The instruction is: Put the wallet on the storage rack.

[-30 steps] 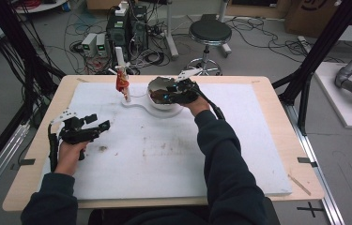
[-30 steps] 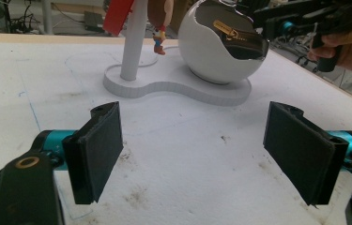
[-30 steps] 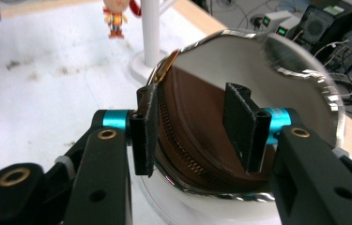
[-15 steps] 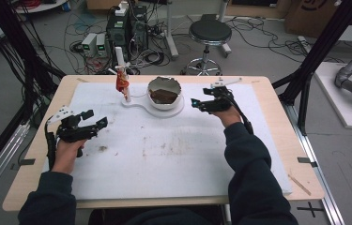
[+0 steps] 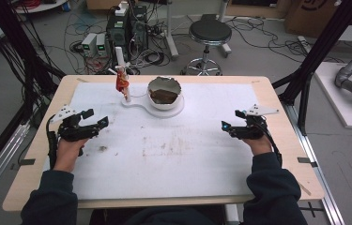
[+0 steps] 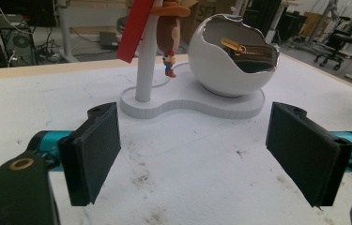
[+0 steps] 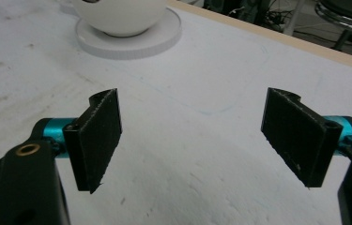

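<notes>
Bench [image 5: 277, 93] w/ white sheet: the right tool [image 5: 233, 125] has pulled back from the egg bowl [image 5: 164, 92] to the right side, its jaws just opened wide w/ nothing between them, so the brown zip pouch [image 6: 248, 52] lying in the bowl looks dropped off and that step prob done. Bowl sits on a white stand [image 5: 138, 103] at the far centre, beside a post w/ a hanging figure [image 5: 122, 82]. Both hands rest low near the bench, forearms in from the near edge; left tool [image 5: 96, 119] unmoved at the left, wide open, empty, aimed at the stand.
</notes>
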